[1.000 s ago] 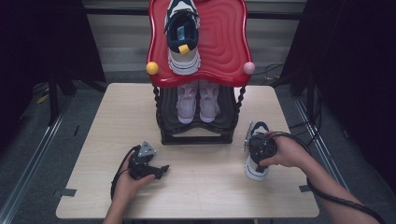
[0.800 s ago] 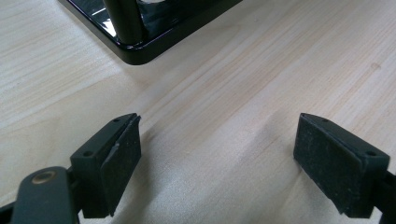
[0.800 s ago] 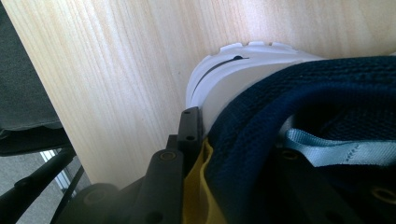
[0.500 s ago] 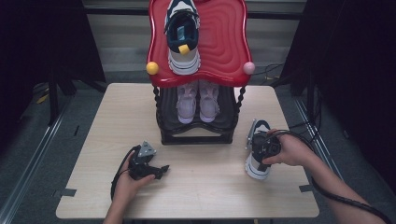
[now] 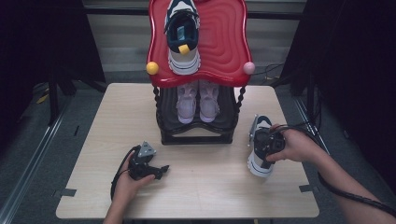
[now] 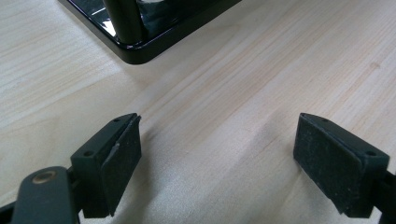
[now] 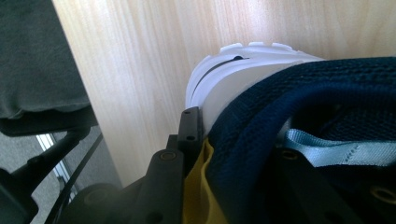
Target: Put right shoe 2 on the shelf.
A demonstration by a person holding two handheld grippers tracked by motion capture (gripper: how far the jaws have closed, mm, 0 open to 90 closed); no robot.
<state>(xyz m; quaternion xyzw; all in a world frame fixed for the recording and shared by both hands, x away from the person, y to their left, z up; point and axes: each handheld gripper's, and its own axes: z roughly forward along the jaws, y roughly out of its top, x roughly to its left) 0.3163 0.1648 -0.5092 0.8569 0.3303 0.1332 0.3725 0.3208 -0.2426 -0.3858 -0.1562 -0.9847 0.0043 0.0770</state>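
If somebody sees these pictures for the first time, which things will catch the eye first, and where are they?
The bright red top shelf of the shoe rack at the far side of the table stands out first, with one navy and white sneaker on it. A pale pink pair of shoes sits on the black shelf below. At the right, the right gripper is shut on a matching sneaker, while the left gripper rests open on the wood.

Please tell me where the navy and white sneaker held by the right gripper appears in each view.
High view: navy and white sneaker at right, on the table, clamped by the right gripper.
Left gripper view: not in it.
Right gripper view: sneaker collar at right, between the jaws.
Shared landmark: the light wooden table.
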